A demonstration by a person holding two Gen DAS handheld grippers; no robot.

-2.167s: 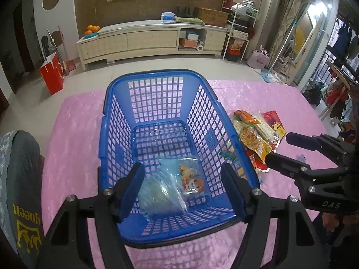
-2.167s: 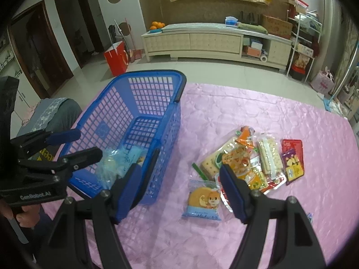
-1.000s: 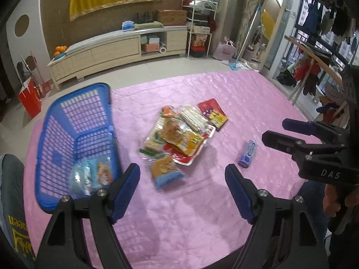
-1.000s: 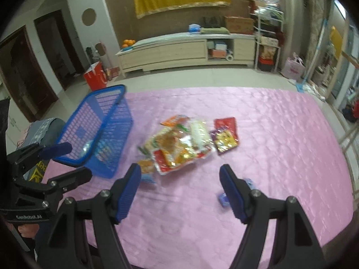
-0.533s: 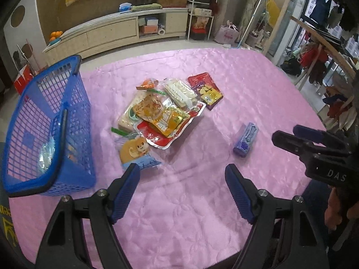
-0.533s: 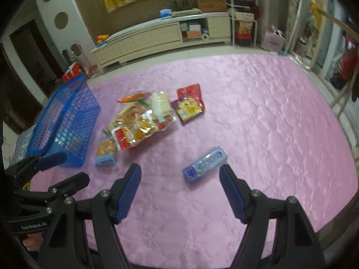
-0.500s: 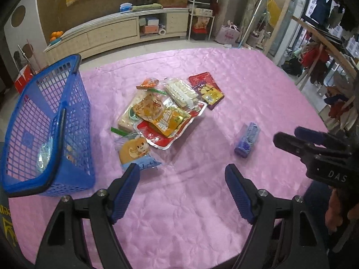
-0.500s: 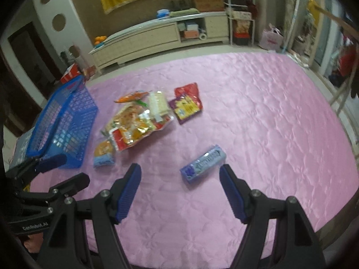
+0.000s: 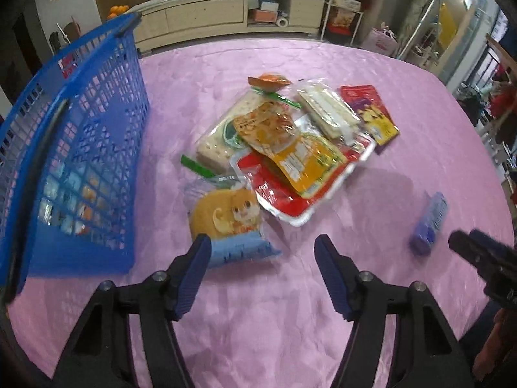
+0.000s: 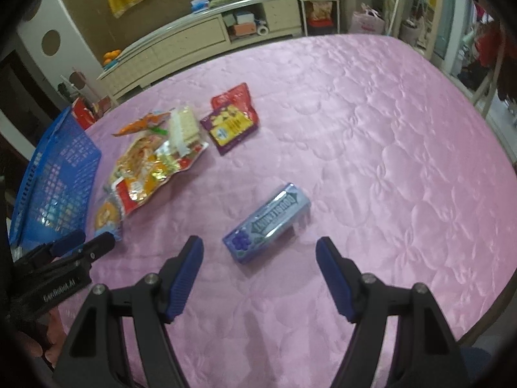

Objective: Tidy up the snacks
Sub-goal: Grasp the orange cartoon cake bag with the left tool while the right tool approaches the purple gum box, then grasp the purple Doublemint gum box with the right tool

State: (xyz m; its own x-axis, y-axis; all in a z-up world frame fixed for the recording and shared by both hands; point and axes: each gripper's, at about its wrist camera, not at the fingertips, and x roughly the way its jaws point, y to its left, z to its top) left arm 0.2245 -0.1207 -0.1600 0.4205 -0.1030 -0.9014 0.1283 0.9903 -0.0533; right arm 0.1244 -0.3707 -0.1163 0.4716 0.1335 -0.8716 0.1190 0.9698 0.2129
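Your right gripper (image 10: 260, 252) is spread wide and empty, gum pack (image 10: 267, 223) at 12 o'clock; your left gripper's (image 9: 262, 252) closing on nothing, cookie bag (image 9: 229, 223) at 11

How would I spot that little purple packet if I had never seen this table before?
Start at the pink quilted table cover and find the heap of snack bags beside the blue basket. Look away from the basket, past the heap, to the purple gum pack lying alone in front of the right gripper. It is the only boxy, purple-blue item, touching no other snack.
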